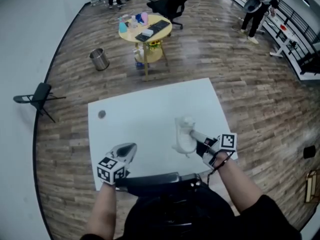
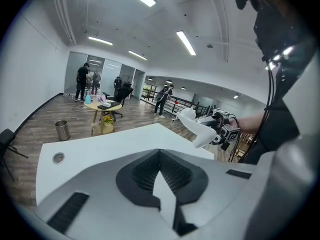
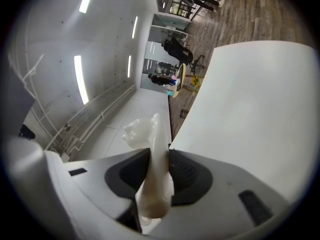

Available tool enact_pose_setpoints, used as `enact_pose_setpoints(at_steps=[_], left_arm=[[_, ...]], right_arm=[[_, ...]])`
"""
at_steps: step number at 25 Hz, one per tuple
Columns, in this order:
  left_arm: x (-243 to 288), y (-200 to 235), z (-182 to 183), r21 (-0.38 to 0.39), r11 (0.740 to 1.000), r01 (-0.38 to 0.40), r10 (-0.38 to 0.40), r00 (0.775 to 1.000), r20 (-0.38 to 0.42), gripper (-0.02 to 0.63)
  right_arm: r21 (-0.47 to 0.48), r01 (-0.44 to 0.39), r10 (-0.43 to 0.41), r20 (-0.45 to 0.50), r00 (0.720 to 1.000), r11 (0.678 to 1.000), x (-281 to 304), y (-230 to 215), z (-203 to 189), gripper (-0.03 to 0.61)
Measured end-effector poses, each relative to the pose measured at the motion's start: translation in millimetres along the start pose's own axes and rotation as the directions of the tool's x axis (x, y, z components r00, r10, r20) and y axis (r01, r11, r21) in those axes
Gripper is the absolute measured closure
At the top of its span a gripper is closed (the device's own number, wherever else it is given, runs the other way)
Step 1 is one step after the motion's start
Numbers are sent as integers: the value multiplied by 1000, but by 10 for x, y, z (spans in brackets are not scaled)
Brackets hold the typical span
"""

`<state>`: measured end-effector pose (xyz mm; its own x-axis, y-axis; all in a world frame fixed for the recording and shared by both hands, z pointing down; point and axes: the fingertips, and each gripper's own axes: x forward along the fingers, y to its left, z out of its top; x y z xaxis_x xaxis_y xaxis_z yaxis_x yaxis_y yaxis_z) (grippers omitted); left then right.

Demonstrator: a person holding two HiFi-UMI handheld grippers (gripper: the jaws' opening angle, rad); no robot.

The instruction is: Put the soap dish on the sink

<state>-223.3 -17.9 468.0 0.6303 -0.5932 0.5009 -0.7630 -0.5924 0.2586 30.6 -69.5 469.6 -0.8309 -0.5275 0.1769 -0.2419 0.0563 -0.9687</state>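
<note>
We grip the soap dish (image 1: 184, 135) edge-on in the right gripper (image 1: 199, 140), jaws clamped on it, up off the tabletop (image 1: 145, 109). Left gripper (image 1: 128, 151) jaws closed together, empty, near the tabletop's front edge.

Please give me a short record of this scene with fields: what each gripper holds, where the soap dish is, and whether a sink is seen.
Right gripper: shut on the white soap dish
Left gripper: jaws together, nothing between them
Soap dish place: in the air above the white table
On table: small round disc
Sink: none in view
</note>
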Motion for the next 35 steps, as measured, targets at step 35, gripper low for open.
enact_pose_setpoints(at_steps=[35], left_arm=[[-214,-37,664,52,997,-56,48,989,139,624]], right_arm=[[-67,-44,48,60,997,997,-177,421,148,449]])
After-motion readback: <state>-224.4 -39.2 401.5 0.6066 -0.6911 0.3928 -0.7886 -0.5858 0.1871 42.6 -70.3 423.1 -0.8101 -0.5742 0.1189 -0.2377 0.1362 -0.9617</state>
